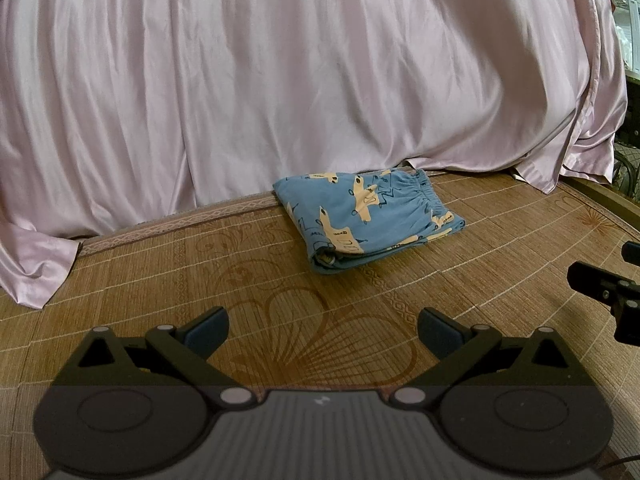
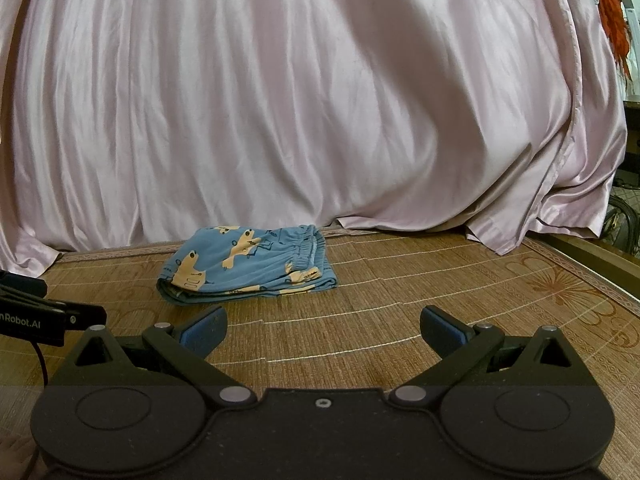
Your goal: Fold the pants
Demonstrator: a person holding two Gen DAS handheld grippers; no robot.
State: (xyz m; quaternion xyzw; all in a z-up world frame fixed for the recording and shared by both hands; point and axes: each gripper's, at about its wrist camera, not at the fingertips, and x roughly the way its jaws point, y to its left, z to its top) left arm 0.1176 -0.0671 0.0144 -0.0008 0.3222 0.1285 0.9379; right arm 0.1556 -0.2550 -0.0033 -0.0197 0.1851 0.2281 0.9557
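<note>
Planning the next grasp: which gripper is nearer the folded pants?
Roughly equal, neither clearly nearer. Left gripper sits back, pants slightly right; right gripper sits back, pants left.

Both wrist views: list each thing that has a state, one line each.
Blue cartoon-print pants: folded into a compact stack, lying flat on the woven bamboo mat, ungripped.
Left claw: open, empty, short of the pants.
Right claw: open, empty.
Pink satin curtain: hanging, hem resting on mat.

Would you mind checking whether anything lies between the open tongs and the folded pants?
Nothing visible does. Only bare woven mat lies between the right tongs and the pants, and likewise ahead of the left tongs in their own view.
</note>
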